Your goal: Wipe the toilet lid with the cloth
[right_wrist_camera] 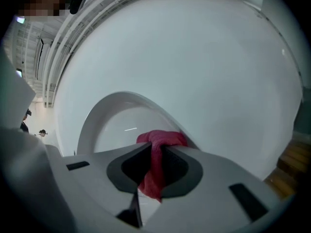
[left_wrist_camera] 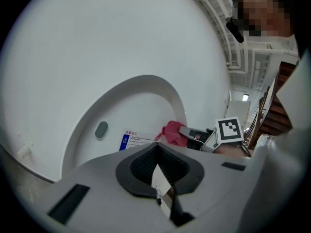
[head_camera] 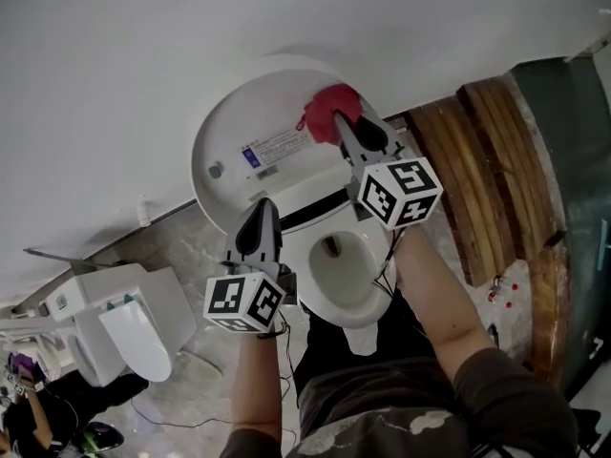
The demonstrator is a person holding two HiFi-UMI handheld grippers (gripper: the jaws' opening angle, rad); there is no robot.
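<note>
Wiping: right tongs [head_camera: 337, 115] pinch red cloth [head_camera: 320, 109] at raised toilet lid [head_camera: 229, 127], upper right | left tongs [head_camera: 266, 204] pressed together, empty | risk: bunched cloth may slip free if dragged hard.

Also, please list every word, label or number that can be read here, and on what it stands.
Sticker on the toilet lid: white with a blue strip, printed lines too small and blurred to read.
Marker cubes: black-and-white square patterns only, no letters.
No other text is visible.
</note>
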